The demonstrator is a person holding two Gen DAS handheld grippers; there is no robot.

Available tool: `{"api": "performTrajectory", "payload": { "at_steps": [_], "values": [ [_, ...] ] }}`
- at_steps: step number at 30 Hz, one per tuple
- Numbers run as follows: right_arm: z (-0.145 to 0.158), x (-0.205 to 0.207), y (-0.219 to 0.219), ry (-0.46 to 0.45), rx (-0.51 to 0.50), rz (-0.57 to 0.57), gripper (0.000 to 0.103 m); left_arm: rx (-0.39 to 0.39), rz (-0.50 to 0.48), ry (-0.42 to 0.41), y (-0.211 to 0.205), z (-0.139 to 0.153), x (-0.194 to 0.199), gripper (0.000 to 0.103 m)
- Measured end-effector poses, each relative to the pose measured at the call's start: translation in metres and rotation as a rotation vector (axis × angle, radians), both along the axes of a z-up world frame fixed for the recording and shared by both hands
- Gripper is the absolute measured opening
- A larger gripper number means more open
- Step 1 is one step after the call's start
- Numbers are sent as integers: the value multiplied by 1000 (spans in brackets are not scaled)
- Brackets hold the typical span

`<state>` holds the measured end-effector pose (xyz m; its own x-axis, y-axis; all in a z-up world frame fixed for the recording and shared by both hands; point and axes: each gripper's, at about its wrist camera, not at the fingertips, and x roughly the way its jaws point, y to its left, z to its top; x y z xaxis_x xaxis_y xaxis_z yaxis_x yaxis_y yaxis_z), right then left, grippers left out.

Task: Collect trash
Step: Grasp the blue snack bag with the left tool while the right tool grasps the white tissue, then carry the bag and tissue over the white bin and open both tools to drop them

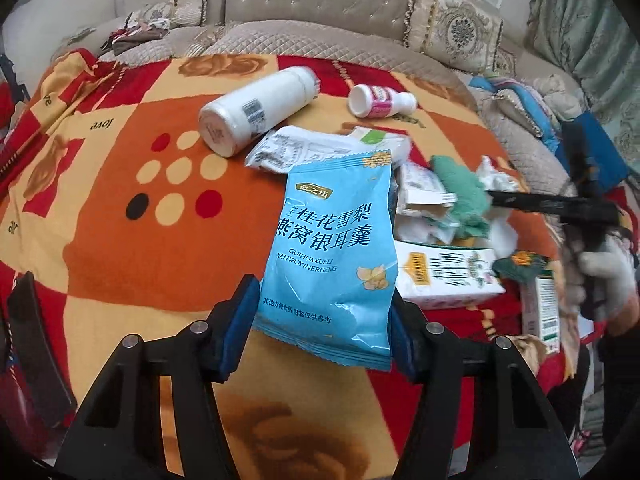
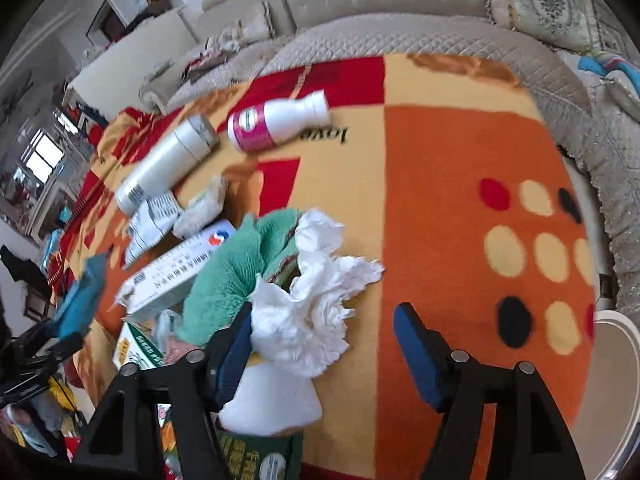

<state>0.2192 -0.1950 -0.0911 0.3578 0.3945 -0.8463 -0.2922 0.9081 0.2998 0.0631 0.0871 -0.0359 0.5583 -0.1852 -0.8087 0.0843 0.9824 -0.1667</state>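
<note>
My left gripper point(image 1: 322, 300) is shut on a light blue snack packet point(image 1: 332, 240), its pads pressing both side edges while the packet hangs above the blanket. In the right wrist view my right gripper point(image 2: 324, 312) stands open over a crumpled white tissue point(image 2: 316, 292). The tissue lies against the left finger, and the right pad is free. More trash lies in a heap: a green cloth point(image 2: 240, 268), flattened cartons point(image 1: 444, 276), a large white bottle point(image 1: 248, 114) and a small pink-labelled bottle point(image 1: 380, 100).
Everything rests on an orange, red and yellow blanket point(image 1: 120, 220) spread in front of a beige sofa point(image 1: 320, 4) with cushions. A gloved hand point(image 1: 608, 272) holds the right gripper. A white round rim point(image 2: 616, 360) shows at the right edge, and a green box point(image 2: 260, 456) sits below the tissue.
</note>
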Motion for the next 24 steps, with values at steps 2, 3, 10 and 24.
{"api": "performTrajectory", "payload": {
  "at_steps": [2,3,10,24],
  "values": [
    [-8,3,5,12,-14,12,30,-4,-9,-12,-3,6,-4,58],
    [-9,2,4,5,-9,2,27,-6,-14,-21,-5,10,-6,58],
    [36,-20,-22,-122,34,-36,24,-28,-55,-59,-28,27,-7,57],
    [63,-74,-82,-193,-2,-102,24,-81,-227,-96,-142,54,1,57]
  ]
}}
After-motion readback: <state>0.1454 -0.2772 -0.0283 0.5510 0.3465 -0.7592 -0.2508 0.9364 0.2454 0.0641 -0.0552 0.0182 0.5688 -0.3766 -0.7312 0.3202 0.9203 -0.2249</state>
